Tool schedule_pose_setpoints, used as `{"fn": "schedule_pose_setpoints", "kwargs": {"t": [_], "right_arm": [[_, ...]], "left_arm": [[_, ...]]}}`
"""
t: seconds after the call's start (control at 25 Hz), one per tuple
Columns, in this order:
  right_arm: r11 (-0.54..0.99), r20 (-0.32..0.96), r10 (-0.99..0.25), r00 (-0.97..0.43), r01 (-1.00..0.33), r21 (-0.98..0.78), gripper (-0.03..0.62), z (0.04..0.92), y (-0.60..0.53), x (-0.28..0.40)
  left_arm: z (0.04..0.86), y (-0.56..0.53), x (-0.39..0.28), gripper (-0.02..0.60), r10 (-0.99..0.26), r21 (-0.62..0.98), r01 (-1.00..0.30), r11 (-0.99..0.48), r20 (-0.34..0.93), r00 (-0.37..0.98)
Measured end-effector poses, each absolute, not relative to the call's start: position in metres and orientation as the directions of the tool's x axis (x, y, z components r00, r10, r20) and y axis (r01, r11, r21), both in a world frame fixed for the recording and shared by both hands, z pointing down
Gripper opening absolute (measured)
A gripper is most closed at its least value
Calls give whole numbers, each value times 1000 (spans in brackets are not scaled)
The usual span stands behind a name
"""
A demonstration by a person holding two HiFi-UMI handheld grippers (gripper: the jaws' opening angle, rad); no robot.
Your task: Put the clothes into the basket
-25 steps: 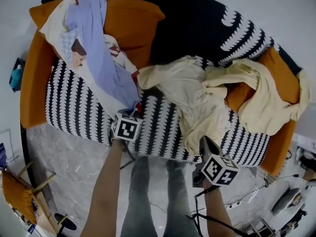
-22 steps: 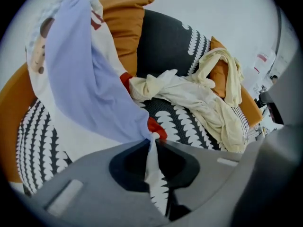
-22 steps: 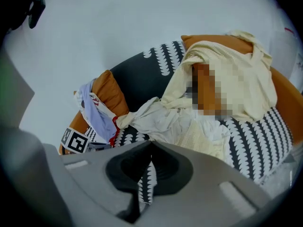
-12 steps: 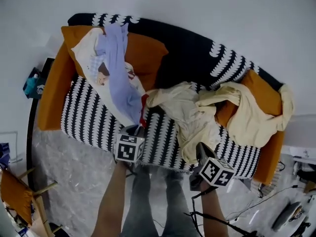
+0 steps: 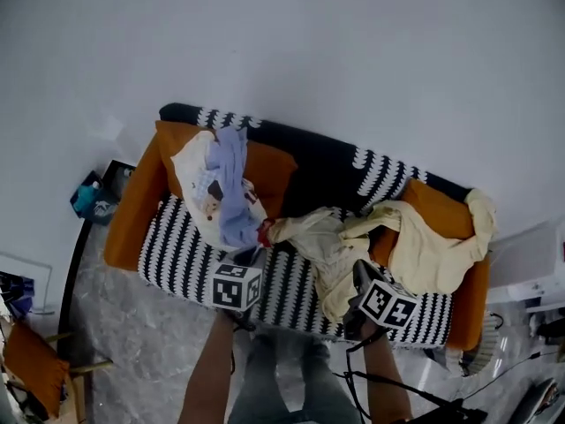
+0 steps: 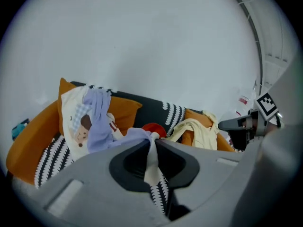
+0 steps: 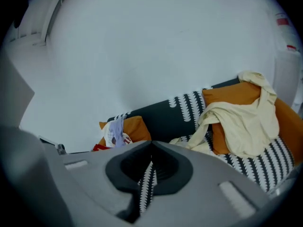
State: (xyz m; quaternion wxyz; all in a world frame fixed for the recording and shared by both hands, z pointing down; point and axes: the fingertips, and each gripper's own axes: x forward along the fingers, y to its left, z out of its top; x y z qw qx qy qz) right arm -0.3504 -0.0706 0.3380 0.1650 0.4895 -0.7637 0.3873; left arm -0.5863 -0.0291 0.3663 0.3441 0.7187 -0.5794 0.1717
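Raised since earlier frame, forearms (image 5: 207,374) outstretched, tongs tilted downward. Left gripper (image 6: 152,141) clamped on lavender garment (image 6: 97,122) (draped over sofa (image 5: 177,259)). Right gripper (image 7: 151,144) closed beside cream garment (image 7: 246,126), hold unconfirmed.

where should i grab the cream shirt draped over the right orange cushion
The thick rolled fold of the cream shirt that crosses the front of the orange cushion, approached from the front of the sofa. It stands proud of the cushion, so jaws could likely close round it; elsewhere the cloth lies flat.
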Motion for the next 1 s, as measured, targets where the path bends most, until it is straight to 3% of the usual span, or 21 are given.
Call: {"fn": "schedule_pose_setpoints", "kwargs": {"t": [0.52,0.72,1.0], "right_arm": [[243,495,-764,-413,-896,-372,3,215,-79,-344],[211,412,-830,-375,-896,-390,3,170,-74,-340],[105,376,-896,-236,-936,-337,3,141,-74,-298]], "left_arm": [[168,-50,-581,37,-856,226,-943,-242,408,318],[123,-54,-572,37,-866,226,-935,-274,365,342],[76,-80,-521,37,-822,192,-872,-451,291,489]]}}
